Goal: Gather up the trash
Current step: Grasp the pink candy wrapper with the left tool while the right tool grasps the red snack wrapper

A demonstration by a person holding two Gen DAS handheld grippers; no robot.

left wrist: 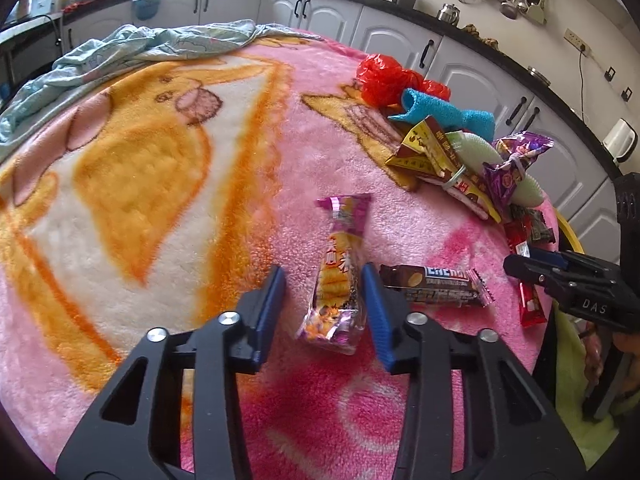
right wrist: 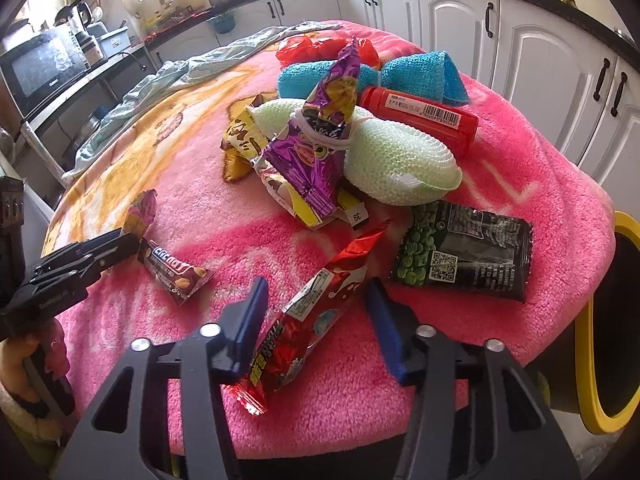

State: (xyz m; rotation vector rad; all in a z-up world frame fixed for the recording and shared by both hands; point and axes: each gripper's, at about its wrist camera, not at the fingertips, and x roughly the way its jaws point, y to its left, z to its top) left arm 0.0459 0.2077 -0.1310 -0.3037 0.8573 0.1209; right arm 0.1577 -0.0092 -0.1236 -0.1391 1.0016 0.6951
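The left gripper has its jaws apart on either side of a purple snack wrapper; the right pad seems to touch the wrapper's edge, while a strip of pink blanket shows between the wrapper and the left pad, so it is not clamped. The wrapper lies lengthwise between the blue pads on the blanket that covers the tabletop. Just right of it lies a brown chocolate bar wrapper.

The right gripper likewise stands with jaws apart around a red snack wrapper, which lies slantwise between the pads; the left pad is at its edge, the right pad clear of it.

Only the right wrist view shows a dark green pea packet just right of the jaws, a red tube resting on a pale green scrubber, and a yellow-rimmed bin beside the blanket's edge. The left wrist view shows the bin only as a sliver, but gives the wide orange-and-white pattern of the blanket and a crumpled light blue cloth at its far side. Both views show the pile of wrappers, a blue sponge cloth and a red plastic bag.
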